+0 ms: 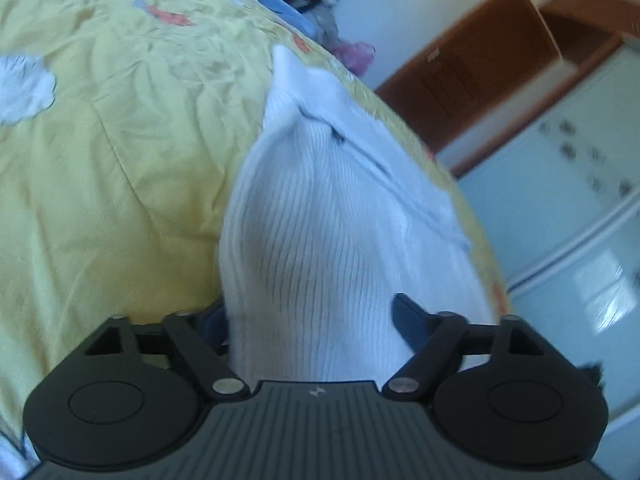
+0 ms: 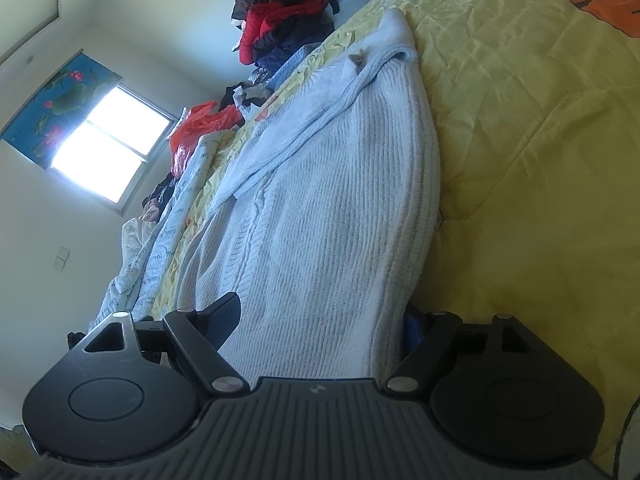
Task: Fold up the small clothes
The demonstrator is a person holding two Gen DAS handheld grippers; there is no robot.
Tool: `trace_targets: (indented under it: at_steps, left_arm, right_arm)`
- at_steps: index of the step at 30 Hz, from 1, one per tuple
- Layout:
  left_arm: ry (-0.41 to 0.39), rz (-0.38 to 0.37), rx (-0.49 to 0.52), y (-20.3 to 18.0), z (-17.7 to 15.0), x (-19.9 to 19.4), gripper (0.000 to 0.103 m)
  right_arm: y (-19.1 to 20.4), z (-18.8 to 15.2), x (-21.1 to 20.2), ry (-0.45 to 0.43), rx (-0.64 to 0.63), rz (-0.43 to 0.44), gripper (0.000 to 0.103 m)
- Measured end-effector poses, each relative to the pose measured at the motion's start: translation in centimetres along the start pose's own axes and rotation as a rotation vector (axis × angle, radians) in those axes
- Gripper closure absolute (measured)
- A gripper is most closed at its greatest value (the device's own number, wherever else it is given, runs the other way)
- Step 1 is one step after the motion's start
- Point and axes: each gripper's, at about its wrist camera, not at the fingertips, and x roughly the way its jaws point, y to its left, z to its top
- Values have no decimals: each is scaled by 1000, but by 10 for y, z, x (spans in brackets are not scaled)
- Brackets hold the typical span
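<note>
A white ribbed knit garment (image 1: 316, 216) lies on the yellow bedspread (image 1: 120, 152) and runs away from both cameras. My left gripper (image 1: 316, 332) has its two fingers on either side of the garment's near edge and is shut on it. My right gripper (image 2: 320, 328) grips the other near edge of the same white garment (image 2: 320, 220) in the same way, with cloth bunched between its fingers. The garment's collar end with a band (image 2: 384, 52) lies far from the right gripper. The fingertips are partly hidden by cloth.
A pile of dark and red clothes (image 2: 288, 12) sits at the far end of the bed. A red plastic bag (image 2: 200, 128) and a printed sheet (image 2: 168, 240) lie along the bed's left edge. A wooden wardrobe (image 1: 500, 64) and pale cabinet (image 1: 580, 200) stand beyond the bed.
</note>
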Motion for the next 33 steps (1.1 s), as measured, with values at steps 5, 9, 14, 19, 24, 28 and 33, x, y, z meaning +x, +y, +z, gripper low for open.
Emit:
trace_targets:
  at_steps: [5,9,14,19,24,28,33]
  left_arm:
    - [92,-54,-35,8,-3,1,54]
    - [142,-175,-37,9,-19,10,54]
    - [149,-167,-60,8,-16,15,55]
    - [157,-133,-34,3,-15,19,81]
    - [144,-128,-6,-3,-12,19,90]
    - [96,-177,38,-15,7,11,94]
    - [38,-186,100,-34,48,15,94]
  right_arm:
    - [-1,0,-1,4,1,7,20]
    - [-3,1,-2,4,6,12,19]
    - [-2,1,-1,12,9,7,20]
    - [0,0,0,16,14,15,30]
    - [-9,-4,6,46,78,41,91]
    - [-11,2,1,5,122,131,91]
    - [-2,36,2,-41,119,209,90]
